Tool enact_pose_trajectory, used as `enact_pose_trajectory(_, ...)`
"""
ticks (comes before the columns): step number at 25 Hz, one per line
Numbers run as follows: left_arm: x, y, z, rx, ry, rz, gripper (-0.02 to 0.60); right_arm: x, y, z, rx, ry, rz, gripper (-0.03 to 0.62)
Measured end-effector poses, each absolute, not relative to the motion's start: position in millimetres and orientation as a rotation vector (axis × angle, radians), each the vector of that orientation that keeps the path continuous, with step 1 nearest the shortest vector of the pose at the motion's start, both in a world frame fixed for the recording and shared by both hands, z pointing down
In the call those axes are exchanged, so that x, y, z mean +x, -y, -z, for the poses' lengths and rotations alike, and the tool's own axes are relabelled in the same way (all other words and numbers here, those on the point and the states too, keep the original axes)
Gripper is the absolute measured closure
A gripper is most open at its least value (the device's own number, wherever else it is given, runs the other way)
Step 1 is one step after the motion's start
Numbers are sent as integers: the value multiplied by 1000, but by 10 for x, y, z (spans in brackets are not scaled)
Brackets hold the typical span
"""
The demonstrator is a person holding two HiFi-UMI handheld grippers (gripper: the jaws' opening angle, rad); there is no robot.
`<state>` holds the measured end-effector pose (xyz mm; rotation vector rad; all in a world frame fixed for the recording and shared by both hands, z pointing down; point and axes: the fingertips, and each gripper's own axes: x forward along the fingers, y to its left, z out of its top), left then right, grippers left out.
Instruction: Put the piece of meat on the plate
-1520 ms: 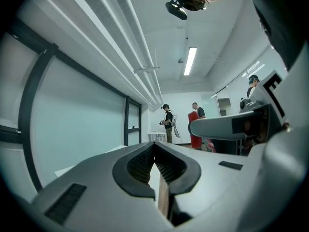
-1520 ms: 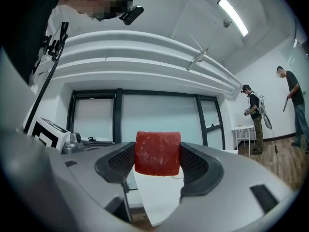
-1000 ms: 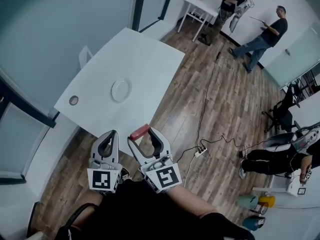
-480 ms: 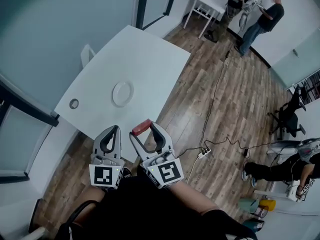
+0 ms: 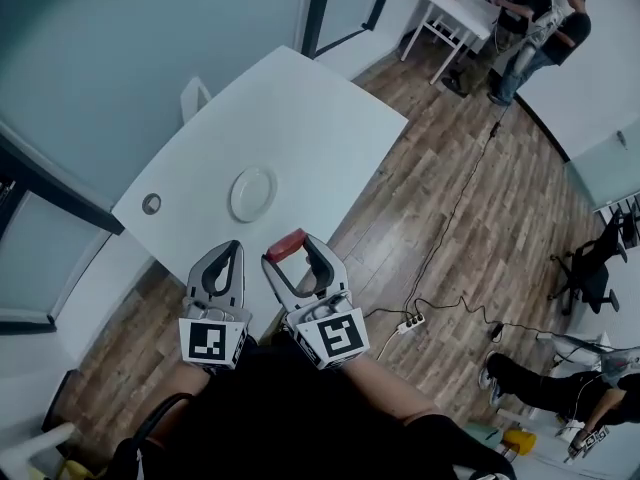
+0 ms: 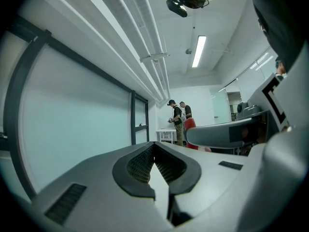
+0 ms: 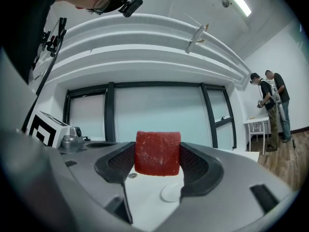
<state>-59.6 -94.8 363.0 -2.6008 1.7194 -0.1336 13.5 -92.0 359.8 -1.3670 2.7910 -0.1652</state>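
Observation:
A red block of meat [image 7: 157, 153] sits clamped between the jaws of my right gripper [image 7: 157, 164]. In the head view the meat [image 5: 285, 245] pokes out at that gripper's [image 5: 292, 252] tip, just over the near edge of the white table [image 5: 300, 128]. A small white plate [image 5: 252, 193] lies on the table a little beyond both grippers; the plate [image 7: 172, 192] also shows under the meat in the right gripper view. My left gripper [image 5: 226, 252] hangs beside the right one, jaws shut with nothing between them [image 6: 153, 162].
A round grey grommet [image 5: 151, 204] is set in the table's left part. A white chair [image 5: 195, 97] stands at the table's far left side. Cables and a power strip [image 5: 410, 323] lie on the wood floor to the right. Two people [image 5: 545, 18] stand by a far small table.
Both grippers have come slightly closer to the table's near edge, the view swinging so the plate sits more directly ahead. The meat stays clamped in the right gripper.

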Motion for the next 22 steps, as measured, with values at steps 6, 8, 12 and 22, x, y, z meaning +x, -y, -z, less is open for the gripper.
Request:
enact_pose_trajectory(6,-596,1100,-3692,-2556,-1795,168,578,139,1125,-3683,-1306,-2835,190,306)
enact_pose_trajectory(8,-614,1133,-3743,-2568,-1802,185,578,110,1161,-3738,-1307,-2848,206,306)
enact_pose_trajectory(12,-676,1239,-3830,-2597,-1769,194,578,40,1264,-3811,-1351,-2834,238,306)
enact_pose_trajectory(22,-771,1448,-4019,-2674,-1680,229,578,-85,1430,-4016,-1472,-2831,288,306)
